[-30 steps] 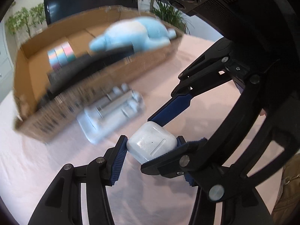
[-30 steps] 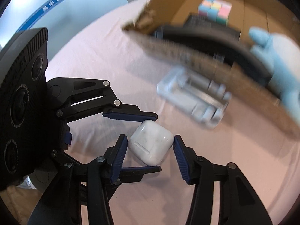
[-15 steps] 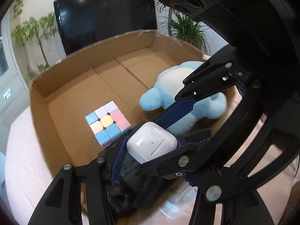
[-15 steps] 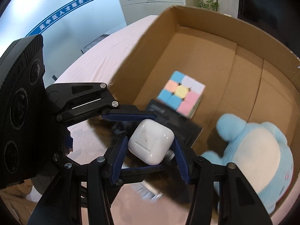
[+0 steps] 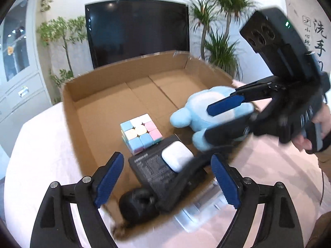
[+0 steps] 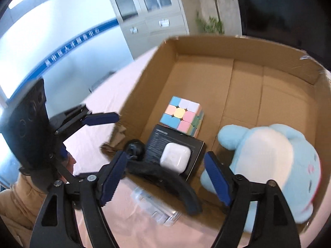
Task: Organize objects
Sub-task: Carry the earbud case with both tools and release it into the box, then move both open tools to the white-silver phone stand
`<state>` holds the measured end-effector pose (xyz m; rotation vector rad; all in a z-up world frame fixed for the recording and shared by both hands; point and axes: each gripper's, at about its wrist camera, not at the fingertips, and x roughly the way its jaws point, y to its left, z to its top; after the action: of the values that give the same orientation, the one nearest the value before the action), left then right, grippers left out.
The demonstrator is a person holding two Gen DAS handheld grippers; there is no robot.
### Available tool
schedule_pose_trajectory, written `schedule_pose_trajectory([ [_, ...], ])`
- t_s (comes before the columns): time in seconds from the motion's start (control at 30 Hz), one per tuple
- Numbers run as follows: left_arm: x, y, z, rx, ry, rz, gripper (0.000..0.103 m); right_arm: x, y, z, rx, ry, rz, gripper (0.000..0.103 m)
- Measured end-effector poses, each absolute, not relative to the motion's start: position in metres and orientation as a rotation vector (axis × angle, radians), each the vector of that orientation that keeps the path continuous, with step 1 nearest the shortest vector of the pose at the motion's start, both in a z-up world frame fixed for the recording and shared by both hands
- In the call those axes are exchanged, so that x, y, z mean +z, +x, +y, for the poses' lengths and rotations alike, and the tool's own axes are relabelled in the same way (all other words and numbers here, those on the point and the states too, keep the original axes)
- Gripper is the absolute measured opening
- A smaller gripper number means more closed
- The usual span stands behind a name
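A white earbud case (image 5: 176, 158) lies on a black box (image 5: 152, 170) inside the cardboard box (image 5: 72, 95); it also shows in the right wrist view (image 6: 174, 158). A pastel cube (image 5: 140, 132) and a blue plush toy (image 5: 209, 115) are in the cardboard box too. My left gripper (image 5: 167, 181) is open and empty above the near wall. My right gripper (image 6: 165, 179) is open and empty above the earbud case. A black curved object (image 5: 142, 202) lies over the near wall.
A clear plastic item (image 6: 157, 208) lies on the pink tablecloth (image 5: 41, 144) just outside the cardboard box's near wall. A dark screen (image 5: 136, 33) and plants (image 5: 221, 31) stand behind the table. A grey cabinet (image 6: 149, 6) stands at the back.
Both grippers held the earbud case, carried it over the cardboard box, then opened. The case now rests on the black box and both grippers have drawn back.
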<state>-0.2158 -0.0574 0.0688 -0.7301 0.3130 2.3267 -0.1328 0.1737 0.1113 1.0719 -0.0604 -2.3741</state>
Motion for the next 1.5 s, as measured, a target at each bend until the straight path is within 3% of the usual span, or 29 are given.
schedule_pose_trajectory([
  [0.17,0.067,-0.159,-0.077,2.329,-0.673,0.32,0.101,0.109,-0.09,0.189,-2.382,0.951,-0.174,0.083],
  [0.33,0.036,-0.119,-0.068,2.269,-0.72,0.33,0.103,0.077,-0.054,0.189,-2.312,0.928,-0.227,0.086],
  [0.5,-0.003,-0.123,-0.041,2.197,-0.837,0.406,0.103,0.028,-0.059,0.184,-2.278,1.101,-0.276,0.087],
  [0.7,-0.032,-0.156,-0.024,2.133,-0.973,0.294,0.102,-0.009,-0.093,0.17,-2.29,1.242,-0.275,0.087],
  [1.13,-0.048,-0.18,-0.003,2.132,-1.027,0.306,0.103,-0.029,-0.125,0.145,-2.254,1.267,-0.202,0.088],
  [1.5,-0.051,-0.111,0.002,1.925,-1.006,0.334,0.103,-0.032,-0.056,0.157,-2.078,1.248,-0.27,0.095],
])
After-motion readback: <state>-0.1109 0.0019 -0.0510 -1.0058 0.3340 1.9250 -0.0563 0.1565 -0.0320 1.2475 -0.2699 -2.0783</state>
